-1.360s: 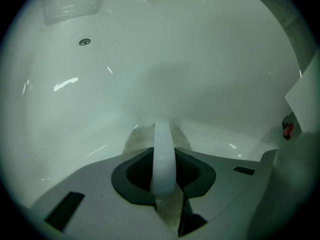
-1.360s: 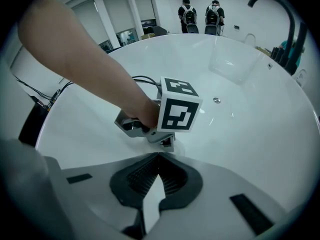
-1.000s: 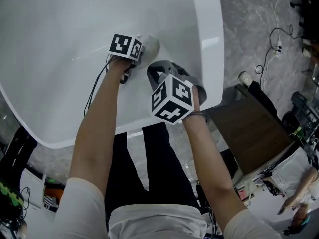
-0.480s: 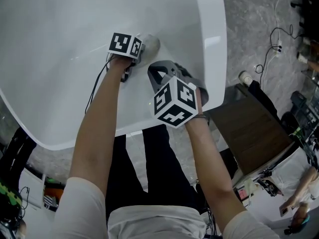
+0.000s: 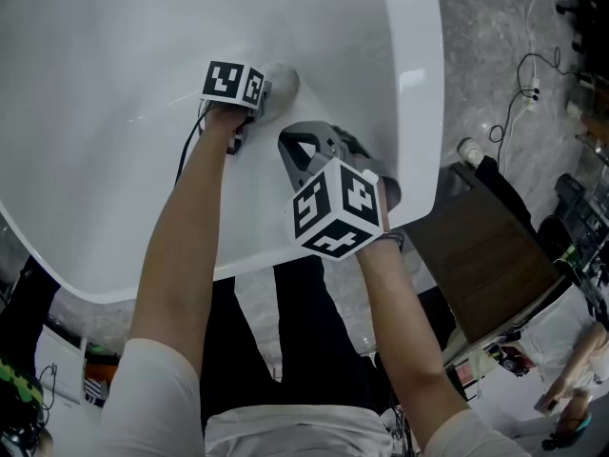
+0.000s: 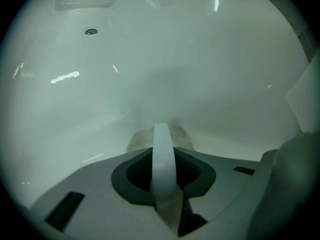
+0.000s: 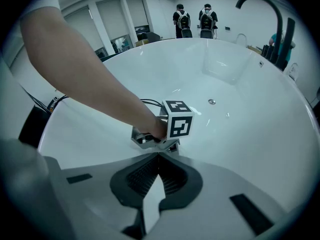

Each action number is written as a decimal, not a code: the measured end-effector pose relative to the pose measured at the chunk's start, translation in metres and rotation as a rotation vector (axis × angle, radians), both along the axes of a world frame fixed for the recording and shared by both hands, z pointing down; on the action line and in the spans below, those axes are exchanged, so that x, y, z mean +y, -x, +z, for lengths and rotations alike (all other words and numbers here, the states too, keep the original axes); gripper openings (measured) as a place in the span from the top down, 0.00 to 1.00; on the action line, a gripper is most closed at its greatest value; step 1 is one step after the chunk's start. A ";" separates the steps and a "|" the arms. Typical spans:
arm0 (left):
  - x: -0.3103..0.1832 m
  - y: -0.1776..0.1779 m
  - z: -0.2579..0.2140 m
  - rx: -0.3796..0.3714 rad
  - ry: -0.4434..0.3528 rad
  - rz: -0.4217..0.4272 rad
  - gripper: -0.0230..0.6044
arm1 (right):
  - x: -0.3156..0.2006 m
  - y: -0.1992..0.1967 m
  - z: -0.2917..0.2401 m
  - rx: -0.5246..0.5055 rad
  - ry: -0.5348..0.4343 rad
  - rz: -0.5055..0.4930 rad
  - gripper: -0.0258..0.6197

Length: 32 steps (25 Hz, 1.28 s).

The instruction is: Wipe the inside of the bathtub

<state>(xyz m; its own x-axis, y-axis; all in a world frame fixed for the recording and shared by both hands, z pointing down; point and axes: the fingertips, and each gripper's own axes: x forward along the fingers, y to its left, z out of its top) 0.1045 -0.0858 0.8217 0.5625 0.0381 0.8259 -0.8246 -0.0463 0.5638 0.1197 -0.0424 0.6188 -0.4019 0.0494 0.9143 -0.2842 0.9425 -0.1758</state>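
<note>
A pale cloth (image 5: 279,82) is gripped in the closed jaws of the left hand-held gripper (image 5: 259,91) and is pressed against the inner wall of the white bathtub (image 5: 414,74), not far from the rim at the person's right. In the left gripper view it is seen as a greyish wad (image 6: 142,136) just beyond the jaw tips, touching the tub surface. The right hand-held gripper (image 7: 159,156) is held with its jaws together and nothing between them. It is poised inside the tub just beside that right rim, near the left one but apart from it. The drain (image 7: 212,102) is seen farther along the tub floor, well apart from the cloth. A black faucet (image 7: 260,4) is seen at the far edge.
</note>
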 end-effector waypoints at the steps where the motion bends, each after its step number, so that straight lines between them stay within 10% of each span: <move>1: -0.001 0.001 0.003 -0.004 0.003 0.000 0.81 | -0.001 0.000 0.000 0.000 -0.001 -0.001 0.93; 32: 0.003 0.087 0.052 -0.100 0.007 -0.007 0.81 | -0.011 0.047 0.048 -0.004 -0.017 -0.130 0.93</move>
